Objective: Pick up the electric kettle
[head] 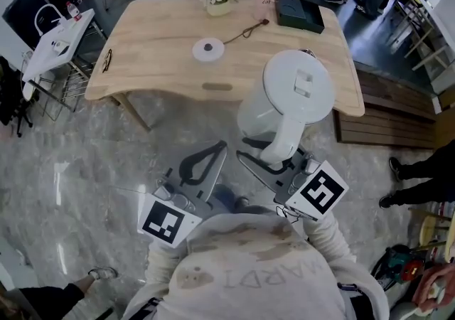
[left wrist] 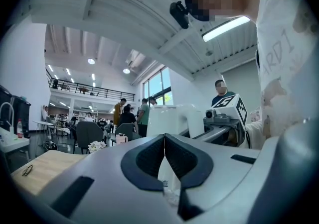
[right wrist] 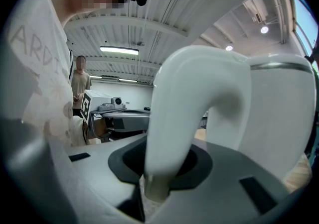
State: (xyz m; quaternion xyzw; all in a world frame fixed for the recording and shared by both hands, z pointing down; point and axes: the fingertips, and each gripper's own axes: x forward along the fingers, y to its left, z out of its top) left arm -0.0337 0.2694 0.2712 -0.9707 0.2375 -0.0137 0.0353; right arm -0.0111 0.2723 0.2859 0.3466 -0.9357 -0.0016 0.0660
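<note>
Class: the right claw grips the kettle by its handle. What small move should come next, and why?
Probably steady the kettle upright: the right claw is shut on its handle, it is off its base on the table, and the left claw is shut, empty.

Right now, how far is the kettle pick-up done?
Done: the kettle is off its base on the table. In hand: the right gripper has its jaws shut on the handle. Left: nothing visible; the left gripper is shut, empty.

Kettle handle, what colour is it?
White, like the rest of the electric kettle; the handle shows best in the right gripper view.
</note>
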